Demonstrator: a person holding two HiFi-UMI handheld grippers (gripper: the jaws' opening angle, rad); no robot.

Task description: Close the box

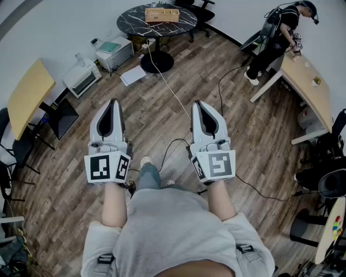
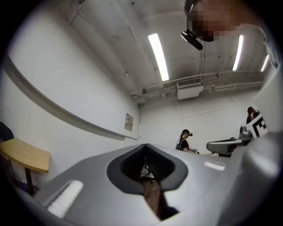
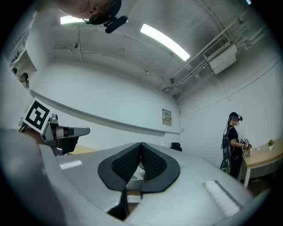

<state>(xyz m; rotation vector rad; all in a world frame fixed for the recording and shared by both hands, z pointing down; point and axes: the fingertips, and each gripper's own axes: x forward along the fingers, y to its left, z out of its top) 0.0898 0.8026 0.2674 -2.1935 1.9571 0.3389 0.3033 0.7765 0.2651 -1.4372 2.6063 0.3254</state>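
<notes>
A light brown box (image 1: 162, 14) with its top open stands on a round black marble table (image 1: 132, 24), far ahead across the room in the head view. My left gripper (image 1: 113, 103) and right gripper (image 1: 198, 104) are held side by side at waist height over the wood floor, both pointing toward that table and far from the box. In the left gripper view the left gripper (image 2: 145, 146) has its dark pads closed together at the tip with nothing between them. The right gripper (image 3: 141, 144) shows the same in its own view.
A white toaster oven (image 1: 82, 78), a white case (image 1: 114, 52) and papers (image 1: 133, 74) lie on the floor left of the table. Cables (image 1: 165, 81) run across the floor. Another person (image 1: 273, 40) stands at a wooden desk (image 1: 311, 86) on the right. A yellow tabletop (image 1: 30, 94) is at left.
</notes>
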